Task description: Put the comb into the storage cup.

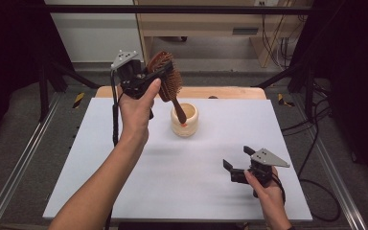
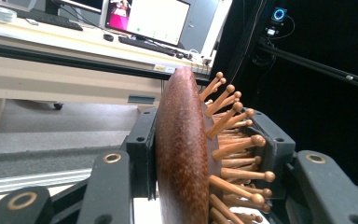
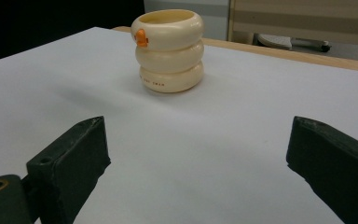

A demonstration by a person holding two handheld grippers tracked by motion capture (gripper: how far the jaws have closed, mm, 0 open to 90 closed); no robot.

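Observation:
My left gripper (image 1: 159, 73) is raised above the back of the table and is shut on a brown wooden hairbrush (image 1: 168, 79), clamping its bristled head. The brush's handle points down toward a cream ribbed cup (image 1: 184, 120) with an orange mark. Seen from the left gripper view, the hairbrush (image 2: 184, 154) fills the space between the jaws, its wooden pins sticking out to the right. My right gripper (image 1: 235, 163) rests low at the front right of the white table (image 1: 182, 177), open and holding nothing. Ahead of its open jaws stands the cup (image 3: 169, 51).
A wooden strip (image 1: 230, 92) borders the table's far edge. Metal rails (image 1: 24, 158) run along both sides, and cables (image 1: 316, 143) lie on the floor at the right. A desk with monitors (image 2: 154, 18) stands beyond the table.

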